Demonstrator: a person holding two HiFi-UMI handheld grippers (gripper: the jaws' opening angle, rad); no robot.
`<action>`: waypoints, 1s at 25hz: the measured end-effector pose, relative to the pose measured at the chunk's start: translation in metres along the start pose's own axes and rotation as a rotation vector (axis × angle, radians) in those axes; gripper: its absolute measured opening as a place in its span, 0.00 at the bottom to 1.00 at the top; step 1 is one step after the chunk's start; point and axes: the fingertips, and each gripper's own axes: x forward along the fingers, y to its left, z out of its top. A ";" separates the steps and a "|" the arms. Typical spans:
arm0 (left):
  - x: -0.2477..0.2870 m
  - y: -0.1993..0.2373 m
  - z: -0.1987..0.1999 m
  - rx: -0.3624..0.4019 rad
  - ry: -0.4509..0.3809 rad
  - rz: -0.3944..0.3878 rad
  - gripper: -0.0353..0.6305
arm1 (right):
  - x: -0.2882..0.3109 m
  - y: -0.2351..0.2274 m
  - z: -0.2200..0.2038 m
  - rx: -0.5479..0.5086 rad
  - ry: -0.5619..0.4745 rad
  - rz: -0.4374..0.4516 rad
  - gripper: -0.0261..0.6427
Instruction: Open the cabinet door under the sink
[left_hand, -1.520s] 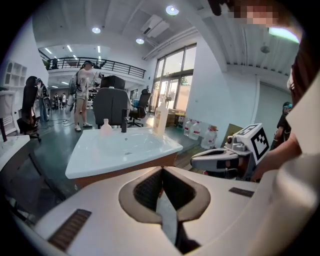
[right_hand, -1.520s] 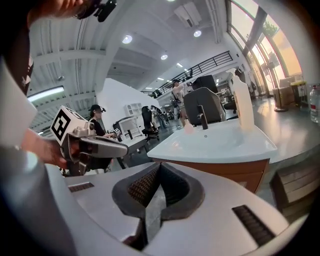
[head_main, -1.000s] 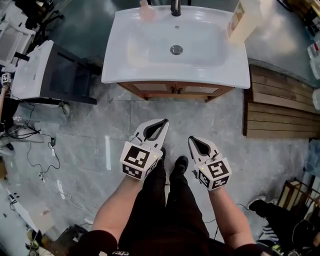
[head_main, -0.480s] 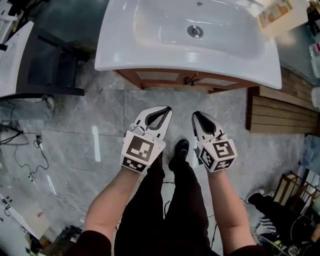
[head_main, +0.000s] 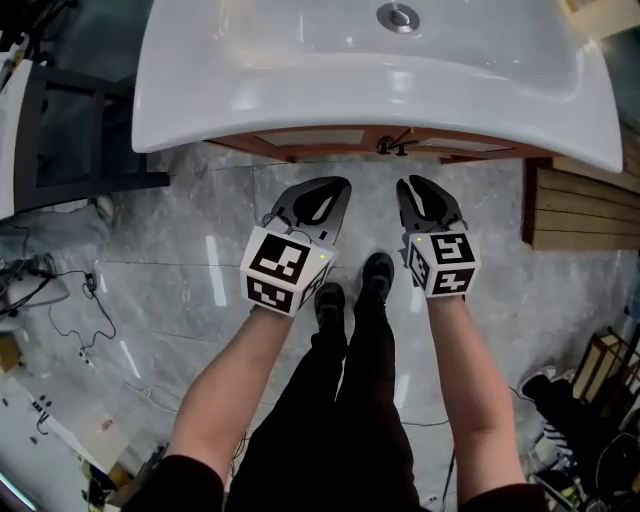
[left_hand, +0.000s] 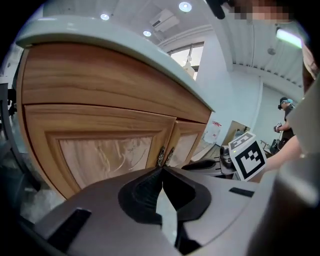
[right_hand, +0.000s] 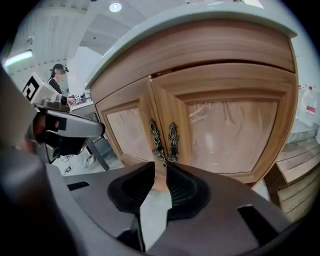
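**Q:** How are the jaws set?
**A:** The right gripper (right_hand: 159, 169) is shown with its jaws parted by a narrow gap, having just been opening, and nothing is held between them. The left gripper (left_hand: 161, 171) is shown with its jaws pressed together and empty.

**Q:** What is faced, and in what pose?
**A:** Both forearms are extended side by side and tilted downward. The grippers are pointed at the cabinet doors (right_hand: 230, 132), which are seen closed beneath the front edge of the white sink (head_main: 370, 80). The paired ornate handles (right_hand: 165, 140) are set where the doors meet, just beyond the right gripper's tips and apart from them.

**Q:** What is found around?
**A:** A grey marbled floor (head_main: 180, 290) is stood upon in black shoes (head_main: 377, 270). A slatted wooden platform (head_main: 580, 210) is placed beside the cabinet's right side, and a dark-framed stand (head_main: 90, 188) beside its left.
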 end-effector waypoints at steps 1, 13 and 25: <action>0.006 0.002 0.000 0.000 0.001 0.001 0.08 | 0.006 -0.005 -0.001 -0.002 0.005 -0.005 0.17; 0.043 0.010 -0.007 0.075 0.033 -0.014 0.08 | 0.053 -0.028 0.004 -0.010 -0.005 -0.032 0.23; 0.033 0.004 -0.022 0.087 0.051 -0.004 0.08 | 0.054 -0.029 0.011 -0.027 -0.036 -0.036 0.18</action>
